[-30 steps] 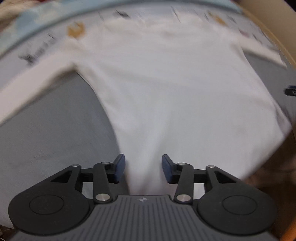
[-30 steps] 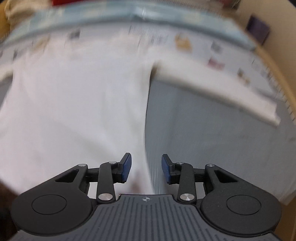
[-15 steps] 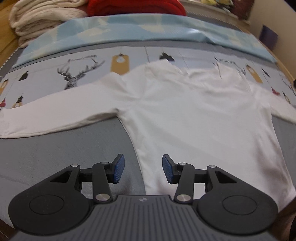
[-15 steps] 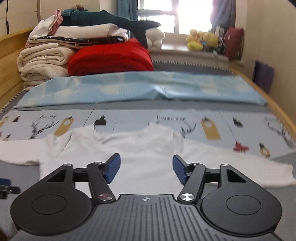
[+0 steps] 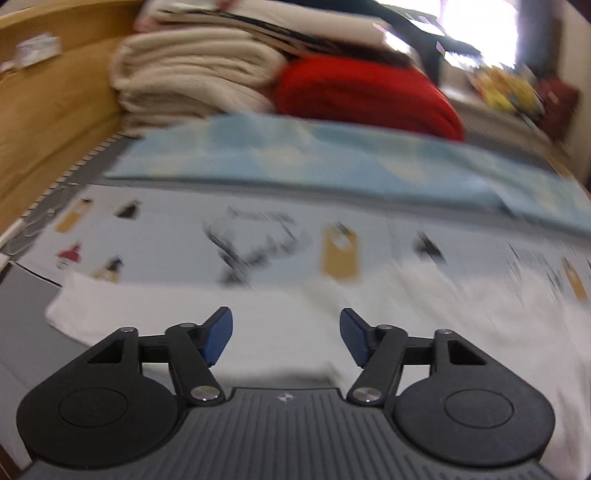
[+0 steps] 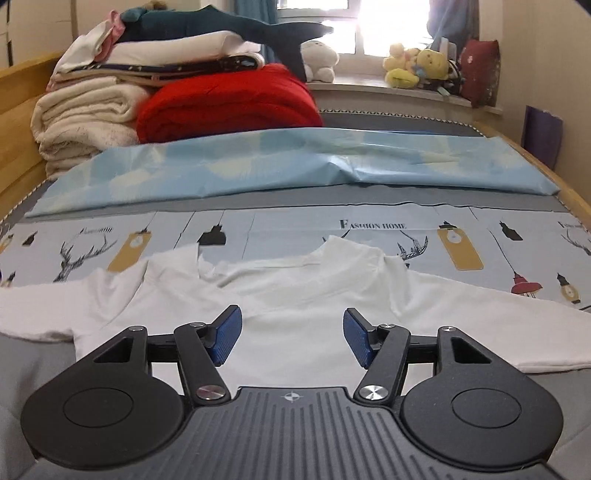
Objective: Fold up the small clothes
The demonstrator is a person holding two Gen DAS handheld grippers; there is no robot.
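Left gripper: I see my left gripper (image 5: 286, 341) with its blue pads spread wide and nothing between them; it sits low over the left sleeve (image 5: 177, 314) of the shirt.
Right gripper: my right gripper (image 6: 291, 341) is spread just as wide and empty, aimed at the middle of the shirt's body.
Shirt: the white long-sleeved shirt (image 6: 295, 295) lies flat on the bed, collar (image 6: 347, 247) toward the far end and both sleeves stretched out to the sides. In the right wrist view the right sleeve (image 6: 517, 332) runs off to the picture's right edge, the other to the left edge.
Shoulder area: from the right wrist view I notice the cloth near the left of the neckline is rumpled, with a small flap standing up.
Bed cover: under the shirt is a grey sheet (image 6: 33, 354) and, beneath the collar, a pale printed cloth (image 6: 295, 225) with deer heads, lamps and the words "FASHION HOME".
Behind it: a light blue sheet (image 6: 258, 166) lies across the bed beyond the printed cloth.
Far end: a red blanket (image 6: 229, 103) sits beside a stack of cream blankets (image 6: 81, 118), with folded linen and a dark plush shark (image 6: 229, 26) on top.
Windowsill: soft toys (image 6: 417, 66) line the sill under the bright window.
Left view quality: my left wrist view is motion-blurred, so I cannot read fine detail there.
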